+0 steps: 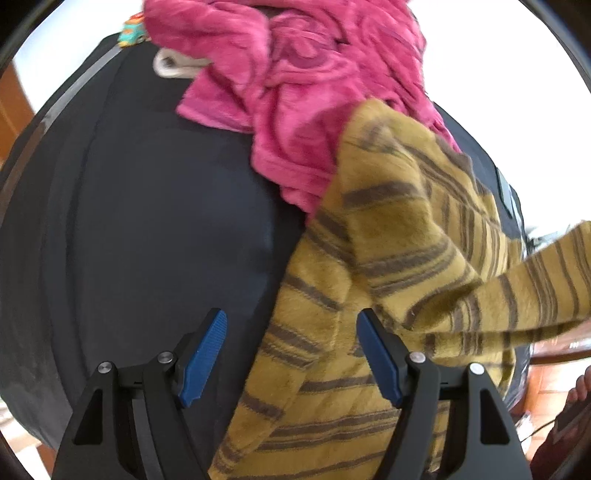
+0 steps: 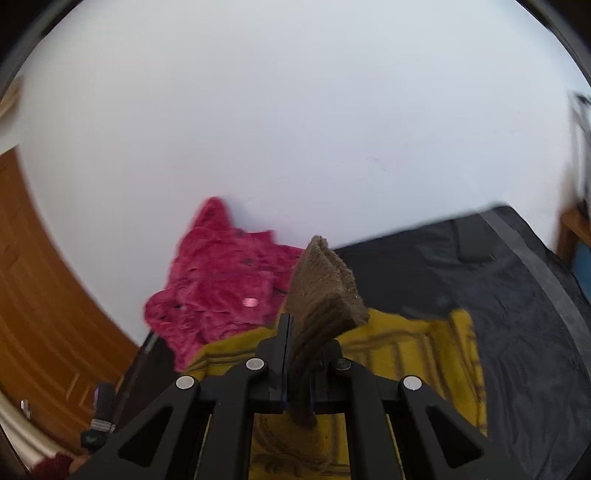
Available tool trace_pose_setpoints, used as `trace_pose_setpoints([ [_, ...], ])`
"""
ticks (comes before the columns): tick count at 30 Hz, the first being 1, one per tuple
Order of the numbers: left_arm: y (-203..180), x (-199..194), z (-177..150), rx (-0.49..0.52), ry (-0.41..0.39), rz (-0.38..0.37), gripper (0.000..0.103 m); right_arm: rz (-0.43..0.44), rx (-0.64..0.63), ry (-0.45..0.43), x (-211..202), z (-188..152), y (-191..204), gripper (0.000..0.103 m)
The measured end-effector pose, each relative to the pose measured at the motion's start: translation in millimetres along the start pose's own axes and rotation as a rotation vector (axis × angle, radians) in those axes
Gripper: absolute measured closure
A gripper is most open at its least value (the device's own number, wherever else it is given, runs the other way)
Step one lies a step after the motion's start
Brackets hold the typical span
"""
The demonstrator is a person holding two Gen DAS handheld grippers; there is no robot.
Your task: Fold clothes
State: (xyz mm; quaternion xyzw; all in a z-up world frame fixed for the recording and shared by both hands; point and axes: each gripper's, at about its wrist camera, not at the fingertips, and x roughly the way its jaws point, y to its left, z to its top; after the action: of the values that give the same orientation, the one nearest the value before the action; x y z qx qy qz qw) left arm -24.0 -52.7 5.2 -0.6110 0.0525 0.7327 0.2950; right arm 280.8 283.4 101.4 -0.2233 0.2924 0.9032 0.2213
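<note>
A mustard-yellow garment with brown stripes (image 1: 399, 254) lies crumpled on the dark bed cover (image 1: 155, 206), one part stretched off to the right. My left gripper (image 1: 291, 332) is open just above its lower edge, blue pads (image 1: 207, 350) apart, nothing between them. A pink fleece garment (image 1: 295, 92) is heaped behind it. In the right wrist view my right gripper (image 2: 304, 350) is shut on a folded bunch of the striped garment (image 2: 325, 291), which sticks up between the fingers; more of the yellow fabric (image 2: 406, 350) hangs below, and the pink fleece (image 2: 221, 280) sits to the left.
The dark cover (image 2: 498, 288) has a grey edge band along its right side. A white wall (image 2: 295, 110) stands behind the bed and a wooden door (image 2: 44, 295) at left. A small colourful item (image 1: 133, 33) and a pale object (image 1: 173, 64) lie near the pink heap.
</note>
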Motion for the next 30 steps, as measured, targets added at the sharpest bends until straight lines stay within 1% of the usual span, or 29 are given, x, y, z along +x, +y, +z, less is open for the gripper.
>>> trace_pose_setpoints([
  [1, -2, 1, 2, 0.012, 0.003, 0.001, 0.027, -0.034, 0.044, 0.021, 4, -3, -12, 0.095],
  [4, -3, 3, 1, 0.018, 0.011, -0.001, 0.027, -0.126, 0.122, 0.138, 25, -21, -47, 0.094],
  [6, -5, 2, -10, 0.007, 0.018, 0.003, 0.027, -0.191, 0.114, 0.203, 37, -37, -61, 0.093],
  [8, -1, 1, -17, -0.006, 0.025, 0.002, 0.027, -0.254, 0.064, 0.238, 42, -51, -65, 0.09],
  [9, 3, -1, -19, -0.013, 0.028, 0.001, 0.027, -0.286, 0.039, 0.255, 45, -58, -67, 0.082],
  [11, 11, -3, -23, -0.026, 0.035, -0.002, 0.027, -0.349, -0.011, 0.289, 51, -72, -70, 0.057],
  [12, 13, -3, -26, -0.025, 0.039, -0.004, 0.027, -0.381, -0.036, 0.306, 53, -80, -72, 0.037],
  [13, 13, -3, -28, -0.019, 0.044, -0.005, 0.027, -0.392, -0.081, 0.301, 54, -84, -67, 0.034],
  [16, 12, 0, -35, 0.002, 0.056, -0.006, 0.027, -0.416, -0.206, 0.304, 55, -90, -49, 0.034],
  [19, 7, 4, -43, 0.041, 0.062, 0.013, 0.027, -0.498, -0.305, 0.283, 55, -88, -36, 0.034],
  [21, 2, 7, -48, 0.072, 0.064, 0.025, 0.027, -0.56, -0.315, 0.272, 53, -82, -36, 0.034],
  [24, -5, 13, -55, 0.111, 0.075, 0.012, 0.027, -0.6, -0.365, 0.224, 46, -76, -29, 0.034],
  [25, -7, 14, -57, 0.122, 0.076, 0.01, 0.027, -0.579, -0.401, 0.204, 43, -75, -19, 0.034],
  [26, -8, 17, -57, 0.132, 0.075, 0.014, 0.027, -0.537, -0.424, 0.194, 40, -75, -11, 0.034],
  [28, -10, 22, -58, 0.15, 0.074, 0.03, 0.026, -0.407, -0.486, 0.202, 41, -80, 14, 0.034],
  [30, -12, 23, -58, 0.167, 0.061, 0.036, 0.026, -0.302, -0.57, 0.235, 48, -93, 40, 0.034],
])
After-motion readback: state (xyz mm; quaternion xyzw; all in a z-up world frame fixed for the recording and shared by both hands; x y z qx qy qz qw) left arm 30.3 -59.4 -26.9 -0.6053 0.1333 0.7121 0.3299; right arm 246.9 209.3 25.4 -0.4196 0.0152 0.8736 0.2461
